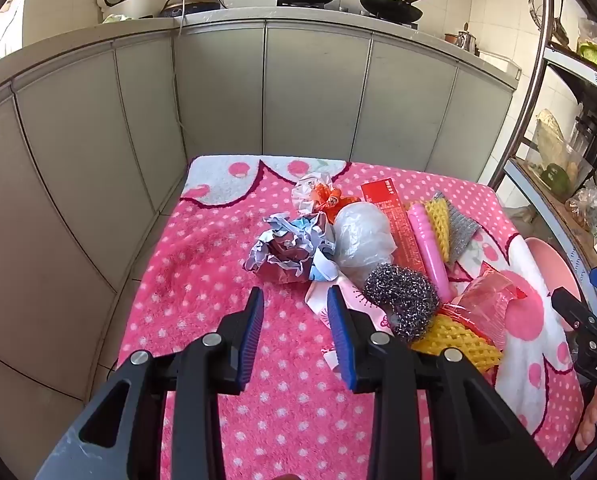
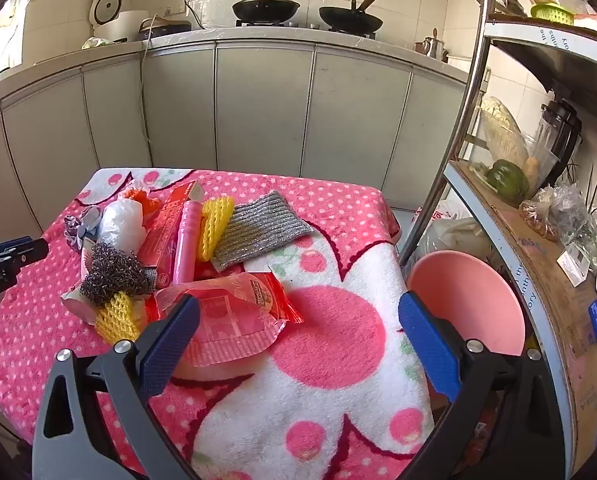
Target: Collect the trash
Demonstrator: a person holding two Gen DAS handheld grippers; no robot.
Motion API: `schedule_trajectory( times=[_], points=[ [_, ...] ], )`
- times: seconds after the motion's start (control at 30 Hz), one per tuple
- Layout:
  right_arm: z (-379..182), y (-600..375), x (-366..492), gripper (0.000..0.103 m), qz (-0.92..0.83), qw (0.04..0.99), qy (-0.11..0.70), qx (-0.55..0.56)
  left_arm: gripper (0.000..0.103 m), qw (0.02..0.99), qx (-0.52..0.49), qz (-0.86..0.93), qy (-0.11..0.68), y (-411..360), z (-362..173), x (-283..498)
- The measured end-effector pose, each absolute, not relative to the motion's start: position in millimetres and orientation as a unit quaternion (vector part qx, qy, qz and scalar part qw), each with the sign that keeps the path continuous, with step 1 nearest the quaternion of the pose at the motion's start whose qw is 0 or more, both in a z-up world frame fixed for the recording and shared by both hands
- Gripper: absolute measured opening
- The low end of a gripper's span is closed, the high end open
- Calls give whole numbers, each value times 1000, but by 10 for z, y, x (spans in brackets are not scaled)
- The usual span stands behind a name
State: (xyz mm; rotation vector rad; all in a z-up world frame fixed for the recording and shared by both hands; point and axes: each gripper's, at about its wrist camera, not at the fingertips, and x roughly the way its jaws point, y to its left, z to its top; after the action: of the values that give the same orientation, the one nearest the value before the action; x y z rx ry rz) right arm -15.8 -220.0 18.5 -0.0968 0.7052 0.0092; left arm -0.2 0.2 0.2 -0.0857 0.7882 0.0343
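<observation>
Covering the surface (image 2: 338,208) is a fluffy pink polka-dot blanket heaped with trash: crumpled paper (image 1: 290,250), a wiry steel scourer (image 1: 402,296), yellow foam netting (image 2: 214,224), a glossy red wrapper (image 2: 234,320), a flat silvery cloth (image 2: 258,228). The left gripper (image 1: 296,302) tilts downward, jaws released, just short of the paper. The right gripper (image 2: 298,320), spread wide and empty, slants over the wrapper beside a smooth pink bowl (image 2: 470,304).

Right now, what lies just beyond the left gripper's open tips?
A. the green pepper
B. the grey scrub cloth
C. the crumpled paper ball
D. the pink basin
C: the left gripper is open and empty, and the crumpled paper ball sits on the pink cloth just ahead of its tips, with nothing between them.
</observation>
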Motion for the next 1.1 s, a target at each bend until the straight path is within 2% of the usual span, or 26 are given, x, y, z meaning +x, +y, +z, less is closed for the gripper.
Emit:
schedule_trajectory(
  times=[1.1],
  points=[
    [194,-2234,-178,100,-2,939,343,-37,32,923,-45,18,383,56,57,-41]
  ],
)
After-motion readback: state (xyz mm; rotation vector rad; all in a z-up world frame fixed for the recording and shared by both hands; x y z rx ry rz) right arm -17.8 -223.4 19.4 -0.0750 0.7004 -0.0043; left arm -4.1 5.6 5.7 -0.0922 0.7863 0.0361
